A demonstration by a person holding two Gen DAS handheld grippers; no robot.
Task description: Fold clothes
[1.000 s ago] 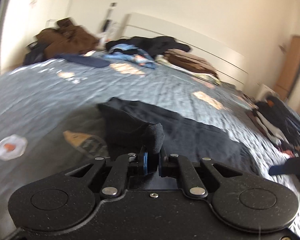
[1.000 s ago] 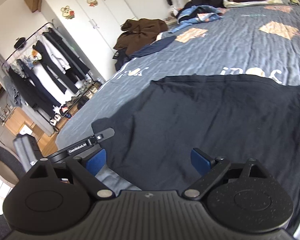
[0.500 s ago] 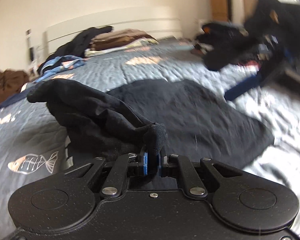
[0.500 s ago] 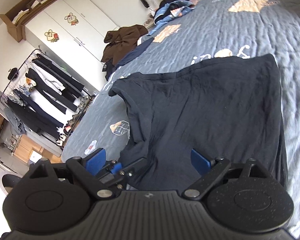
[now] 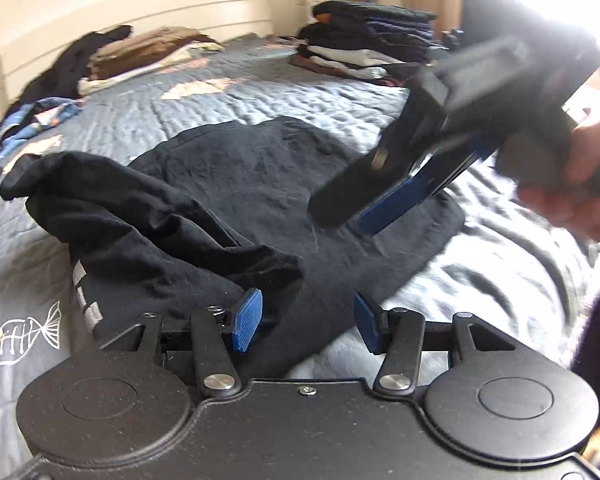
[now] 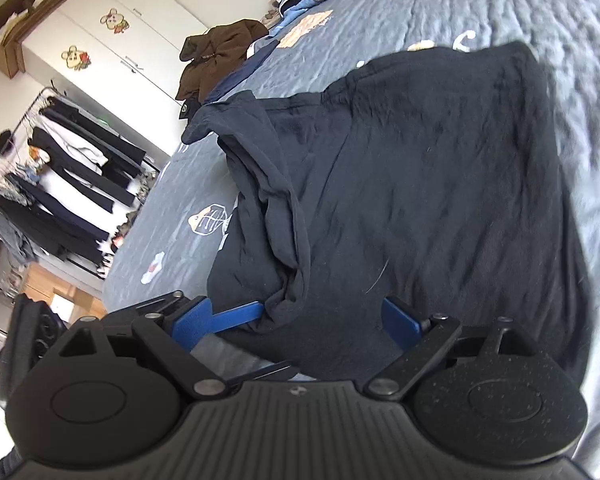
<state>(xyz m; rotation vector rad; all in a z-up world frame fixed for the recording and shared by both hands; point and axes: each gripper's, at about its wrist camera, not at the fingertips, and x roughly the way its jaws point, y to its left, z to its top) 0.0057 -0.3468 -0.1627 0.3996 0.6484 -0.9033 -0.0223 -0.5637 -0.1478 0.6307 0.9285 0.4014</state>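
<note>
- Left wrist view: the left hand-held gripper is seen low over the bed, its blue pads spread apart with nothing clamped between them.
- A black garment is spread on the grey quilted bedcover, one side gathered into a bunched fold that lies over the flat part and ends just ahead of the left pad.
- The right hand-held gripper is seen blurred above the garment's right side, gripped by a person's hand; from this view it cannot be told whether its fingers are apart or together.
- A stack of folded clothes is seen at the far edge of the bed, and a brown and white pile near the headboard.
- Right wrist view: the right hand-held gripper is shown with its blue fingers set wide apart, the garment's near edge lying between them unclamped.
- The black garment is shown flat on the bed, its left side heaped in folds.
- The left hand-held gripper is seen just beside the heaped edge at lower left.
- A clothes rack and a white wardrobe are seen beyond the bed.
</note>
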